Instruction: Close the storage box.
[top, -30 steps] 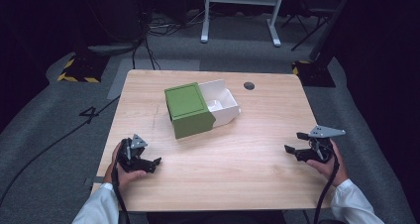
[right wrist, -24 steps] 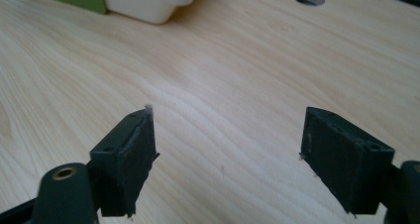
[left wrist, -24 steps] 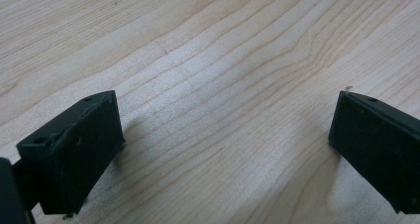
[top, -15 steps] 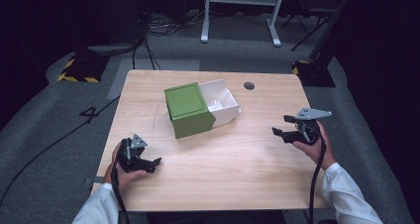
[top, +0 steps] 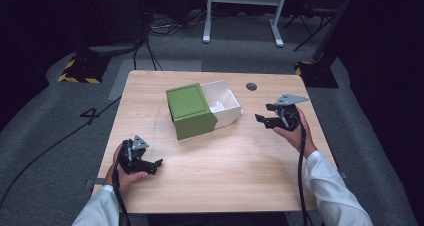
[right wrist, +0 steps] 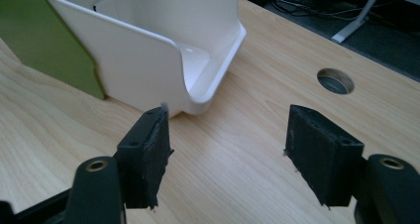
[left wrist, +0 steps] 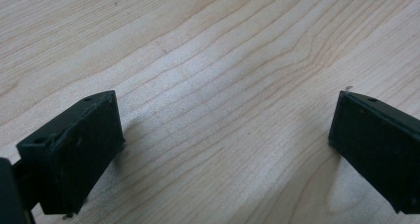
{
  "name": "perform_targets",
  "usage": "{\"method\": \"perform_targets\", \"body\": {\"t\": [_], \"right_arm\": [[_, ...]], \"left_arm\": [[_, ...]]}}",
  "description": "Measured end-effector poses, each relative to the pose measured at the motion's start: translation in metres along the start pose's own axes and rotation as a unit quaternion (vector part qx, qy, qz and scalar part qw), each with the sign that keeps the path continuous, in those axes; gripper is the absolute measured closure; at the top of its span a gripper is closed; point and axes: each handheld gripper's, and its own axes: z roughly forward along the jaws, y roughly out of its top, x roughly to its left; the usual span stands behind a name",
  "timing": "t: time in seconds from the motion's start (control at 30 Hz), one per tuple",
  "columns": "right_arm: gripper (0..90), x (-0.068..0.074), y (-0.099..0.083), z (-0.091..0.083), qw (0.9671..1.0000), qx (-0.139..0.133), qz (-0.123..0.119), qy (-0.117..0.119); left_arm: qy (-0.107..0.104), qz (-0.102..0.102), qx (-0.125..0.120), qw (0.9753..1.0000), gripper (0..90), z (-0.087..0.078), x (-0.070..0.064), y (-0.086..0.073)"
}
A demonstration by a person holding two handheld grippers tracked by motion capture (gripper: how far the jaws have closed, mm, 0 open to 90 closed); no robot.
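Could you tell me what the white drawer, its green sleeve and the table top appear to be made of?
The white drawer looks like moulded plastic: smooth, faintly glossy, with rounded edges and a thin wall. The green sleeve is matt and flat-faced, perhaps plastic or coated card; I cannot tell which. The table top shows light wood grain, possibly a laminate.

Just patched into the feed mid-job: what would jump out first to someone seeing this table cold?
The green box near the table's middle, with a white drawer slid partly out of its right side and looking bare inside. Next, the right gripper, jaws open, aimed at that drawer's front from the right without touching it. The left gripper rests low at the near-left of the wooden table, jaws open over bare wood.
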Motion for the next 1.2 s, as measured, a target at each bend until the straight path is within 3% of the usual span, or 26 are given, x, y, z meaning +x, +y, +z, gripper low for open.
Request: {"method": "perform_targets", "body": {"t": [0.27,0.47,0.67,0.87,0.9,1.07,1.2], "right_arm": [[36.6,-0.001,0.016,0.036,0.9999,0.006,0.01,0.001],[39.1,-0.007,0.018,0.061,0.9993,0.022,0.026,-0.017],[43.0,-0.011,0.01,0.082,0.9977,0.028,0.061,0.01],[46.3,-0.008,0.01,0.093,0.9975,0.032,0.061,0.012],[50.3,-0.006,0.01,0.096,0.9974,0.032,0.061,0.023],[58.3,-0.003,0.009,0.104,0.9969,0.041,0.057,0.036],[62.9,-0.002,0.006,0.111,0.9948,0.041,0.074,0.057]], "left_arm": [[0.0,0.0,0.0,1.0,0.5,0.0,0.0,0.0],[-0.001,0.0,-0.002,1.0,0.5,0.0,-0.001,-0.001],[-0.002,0.004,-0.001,1.0,0.5,-0.001,-0.001,-0.001],[-0.002,0.004,-0.001,1.0,0.5,-0.001,-0.001,-0.001],[-0.002,0.004,-0.002,1.0,0.5,-0.001,-0.001,-0.001],[-0.002,0.005,-0.002,1.0,0.5,-0.001,-0.001,-0.001],[-0.002,0.005,-0.001,1.0,0.5,-0.001,-0.001,-0.001]]}}
